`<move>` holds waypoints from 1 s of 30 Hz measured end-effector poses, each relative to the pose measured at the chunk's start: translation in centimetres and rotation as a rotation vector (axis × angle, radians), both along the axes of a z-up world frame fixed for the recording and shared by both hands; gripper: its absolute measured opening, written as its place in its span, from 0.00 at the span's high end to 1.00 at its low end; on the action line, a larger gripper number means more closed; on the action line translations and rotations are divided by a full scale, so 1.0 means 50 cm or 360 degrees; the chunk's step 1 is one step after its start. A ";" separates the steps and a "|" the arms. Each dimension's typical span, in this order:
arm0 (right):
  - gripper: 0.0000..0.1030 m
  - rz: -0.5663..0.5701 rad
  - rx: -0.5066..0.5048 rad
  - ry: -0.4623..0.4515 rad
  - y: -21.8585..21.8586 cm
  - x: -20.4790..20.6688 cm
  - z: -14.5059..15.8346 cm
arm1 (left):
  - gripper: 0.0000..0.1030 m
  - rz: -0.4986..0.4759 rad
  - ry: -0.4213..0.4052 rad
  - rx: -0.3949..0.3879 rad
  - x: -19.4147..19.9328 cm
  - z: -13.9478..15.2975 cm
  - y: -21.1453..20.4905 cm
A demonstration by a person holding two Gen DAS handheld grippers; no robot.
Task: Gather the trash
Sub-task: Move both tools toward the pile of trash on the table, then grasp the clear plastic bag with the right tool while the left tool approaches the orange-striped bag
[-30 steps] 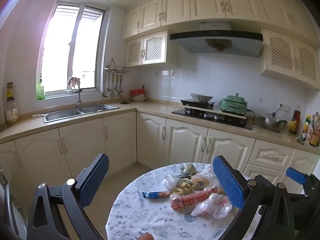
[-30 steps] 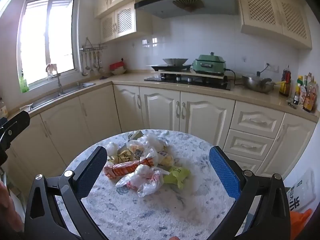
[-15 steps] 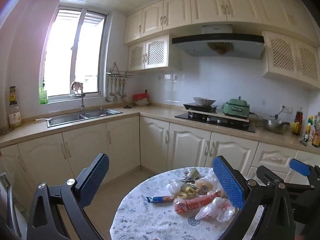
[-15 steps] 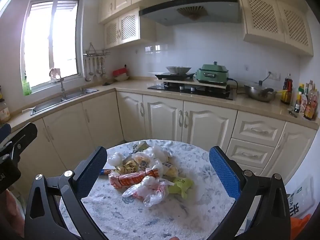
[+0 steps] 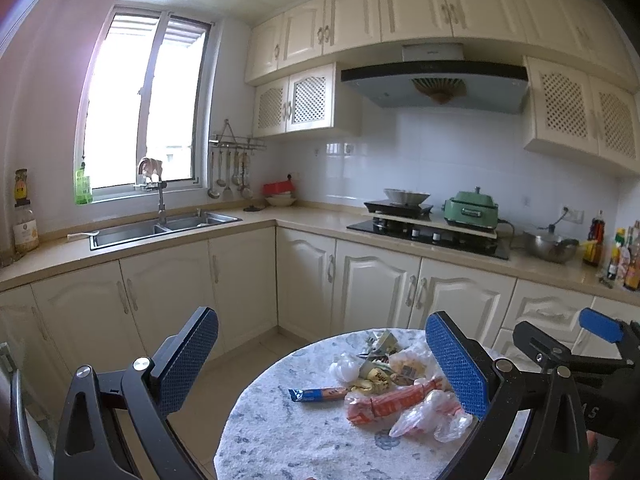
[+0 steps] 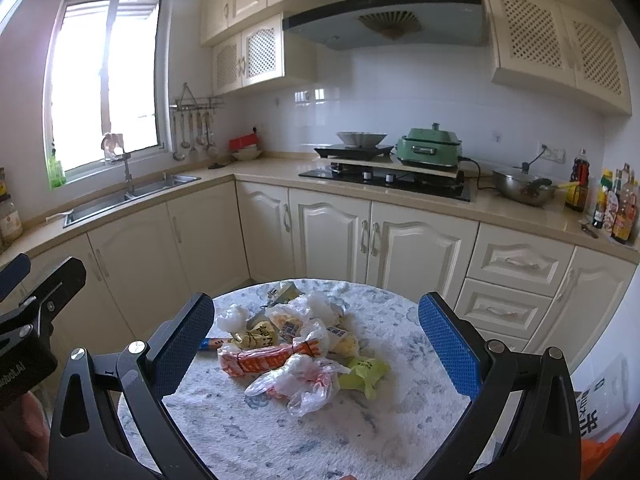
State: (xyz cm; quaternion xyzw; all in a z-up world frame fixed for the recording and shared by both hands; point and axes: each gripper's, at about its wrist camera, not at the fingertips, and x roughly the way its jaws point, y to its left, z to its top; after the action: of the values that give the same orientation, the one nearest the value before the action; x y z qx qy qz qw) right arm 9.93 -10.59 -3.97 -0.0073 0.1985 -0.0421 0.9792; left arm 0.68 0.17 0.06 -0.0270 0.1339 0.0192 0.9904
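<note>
A heap of snack wrappers and plastic bags lies on a round marbled table (image 6: 280, 432). It holds an orange wrapper (image 6: 264, 360), a clear crumpled bag (image 6: 296, 382), a green wrapper (image 6: 366, 370), yellow packets (image 6: 260, 334) and a blue-tipped stick wrapper (image 5: 320, 393). My right gripper (image 6: 316, 344) hangs open above the near side of the heap, with nothing between its fingers. My left gripper (image 5: 322, 358) is open too, held off the table's left edge; the heap (image 5: 396, 392) sits by its right finger. The right gripper's tip (image 5: 600, 326) shows at the far right of the left wrist view.
Cream kitchen cabinets (image 6: 328, 236) and a counter wrap behind the table. There is a sink (image 5: 160, 228) at left, and a hob (image 6: 384, 178) with a green cooker (image 6: 432, 150) in the middle. Bottles (image 6: 616, 204) stand at right. An orange and white bag (image 6: 600, 420) lies low right.
Both grippers have pulled back and tilted up: the table and heap sit lower and smaller in both views, and more upper cabinets show. Both stay open.
</note>
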 end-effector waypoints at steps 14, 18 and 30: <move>0.00 -0.0052 0.0031 0.0280 -0.037 0.093 -0.120 | 0.01 -0.0015 0.0231 0.0002 0.106 -0.064 0.003; 0.00 -0.0038 0.0022 0.0391 -0.034 0.125 -0.167 | 0.01 -0.0023 0.0311 0.0000 0.144 -0.085 0.006; 0.01 -0.0005 0.0062 0.0666 -0.023 0.212 -0.295 | 0.01 -0.0052 0.0503 -0.0034 0.225 -0.155 0.031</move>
State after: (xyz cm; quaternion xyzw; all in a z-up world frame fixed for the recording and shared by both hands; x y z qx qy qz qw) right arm 20.51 -11.76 -18.72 0.0035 0.3984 -0.0373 0.9165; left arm 11.92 1.73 -7.68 -0.0319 0.2886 0.0055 0.9569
